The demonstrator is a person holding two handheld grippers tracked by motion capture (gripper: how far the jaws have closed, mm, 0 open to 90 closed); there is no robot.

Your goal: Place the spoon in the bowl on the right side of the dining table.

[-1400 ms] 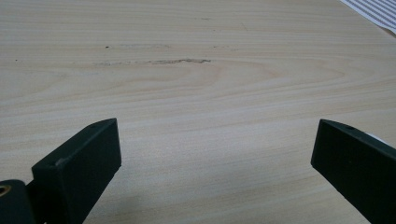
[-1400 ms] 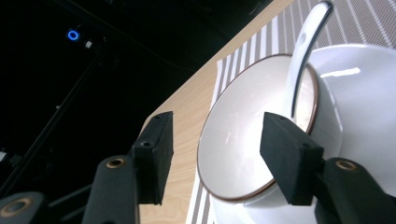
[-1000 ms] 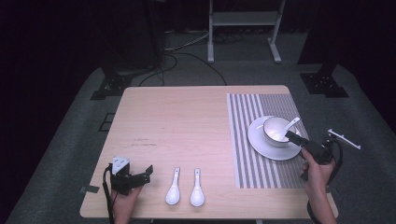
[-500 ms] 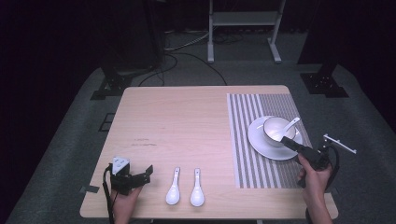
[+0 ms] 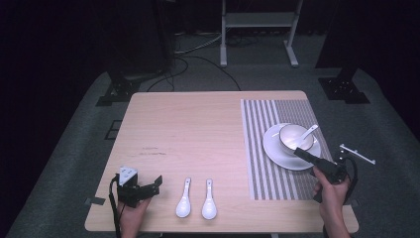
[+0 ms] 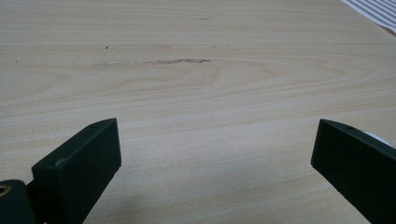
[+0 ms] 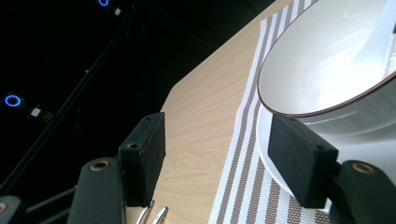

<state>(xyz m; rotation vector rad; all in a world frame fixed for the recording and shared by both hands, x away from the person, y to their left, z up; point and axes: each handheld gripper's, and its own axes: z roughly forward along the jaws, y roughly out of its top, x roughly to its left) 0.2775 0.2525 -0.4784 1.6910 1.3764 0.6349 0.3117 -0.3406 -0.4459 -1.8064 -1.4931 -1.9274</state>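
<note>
A white bowl (image 5: 295, 137) with a brown rim stands on a white saucer (image 5: 277, 151) on the striped placemat (image 5: 257, 148); a white spoon (image 5: 309, 131) leans inside it. My right gripper (image 5: 298, 152) is open, its tips just in front of the bowl (image 7: 327, 60) and over the saucer (image 7: 268, 163), with nothing between the jaws. Two white spoons (image 5: 184, 199) (image 5: 209, 200) lie side by side near the table's front edge. My left gripper (image 5: 153, 184) rests open on the wood to the left of them, nothing in its jaws (image 6: 215, 168).
The light wood table (image 5: 198, 129) has faint scuff marks (image 6: 154, 60) in front of the left gripper. A metal stand (image 5: 257, 20) and cables lie on the dark floor behind the table.
My right gripper has moved left and forward from the table's right edge, until its tips are at the bowl. The left gripper has stayed still.
</note>
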